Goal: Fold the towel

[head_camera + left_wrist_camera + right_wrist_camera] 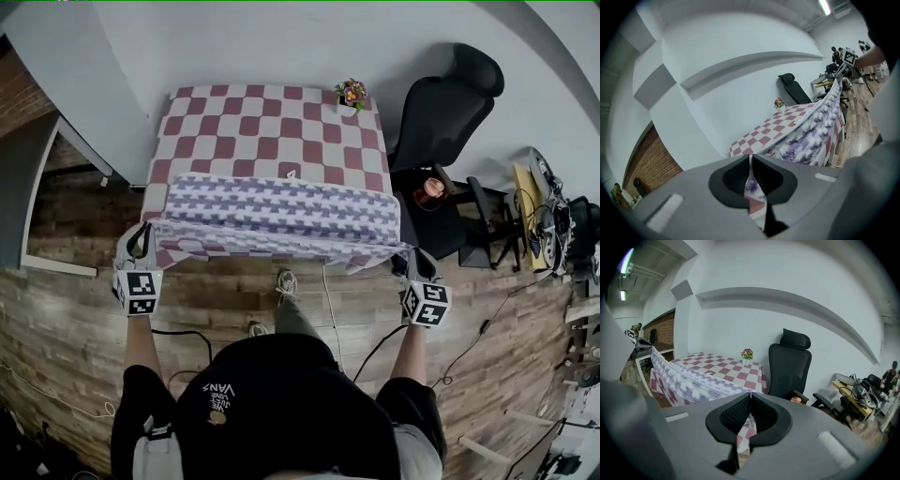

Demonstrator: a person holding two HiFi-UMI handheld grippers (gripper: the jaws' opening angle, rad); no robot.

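It looks like an office or lab workroom. There are plain white walls, a brick wall (17, 98) on the left and a wood-plank floor (75, 319) with loose cables (183, 331). A black office chair (450, 94) stands right of a checkered table (272, 122) holding a small potted flower (352, 94). A cluttered desk (542, 211) sits further right, under strip lights (825, 6).

My towel (281, 211) was soft, matt cloth. My left claw (751, 159) and right claw (750, 397) were matt grey plastic with ribbed black pads (736, 177). The floor (75, 319) was grainy wood planking.
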